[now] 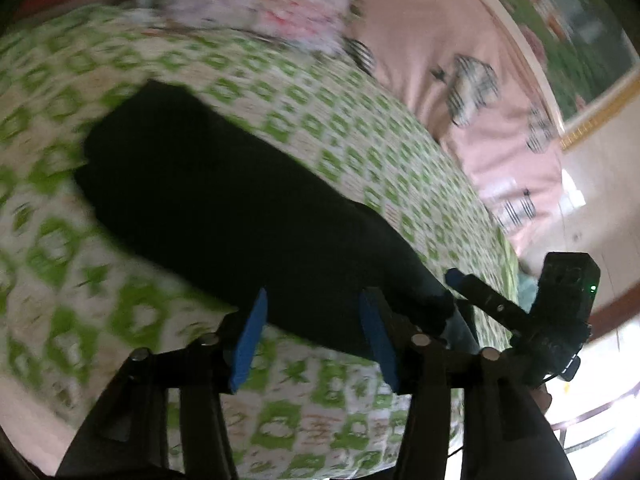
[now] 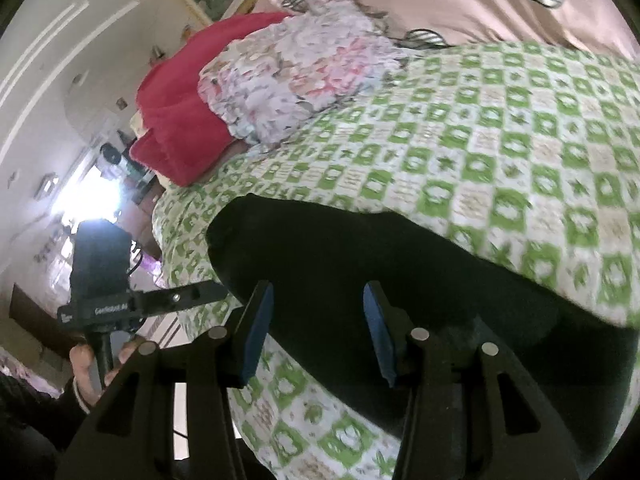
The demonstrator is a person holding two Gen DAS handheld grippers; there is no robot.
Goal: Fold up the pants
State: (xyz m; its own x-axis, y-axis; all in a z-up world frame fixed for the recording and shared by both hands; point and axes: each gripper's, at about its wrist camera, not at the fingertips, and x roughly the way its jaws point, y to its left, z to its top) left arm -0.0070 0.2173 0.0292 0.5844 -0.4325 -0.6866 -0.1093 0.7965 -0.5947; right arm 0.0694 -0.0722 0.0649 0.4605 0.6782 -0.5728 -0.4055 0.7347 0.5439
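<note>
Black pants [image 1: 224, 200] lie flat on a green and white checked bedsheet [image 1: 328, 120]. In the left wrist view my left gripper [image 1: 314, 312] is open, its blue pads [image 1: 250, 340] spread just over the near edge of the pants. The right gripper [image 1: 460, 280] shows at the right end of the pants, beyond it. In the right wrist view the pants [image 2: 380, 260] stretch to the lower right. My right gripper [image 2: 318, 304] is open over their near edge, holding nothing. The left gripper [image 2: 216, 290] shows at the left end of the pants.
A floral cloth [image 2: 288, 80] and a red cloth [image 2: 176, 120] lie piled at the far side of the bed. A pink quilt [image 1: 472, 60] with striped prints lies behind the sheet [image 2: 520, 140]. The bed edge and the room floor show beside the grippers.
</note>
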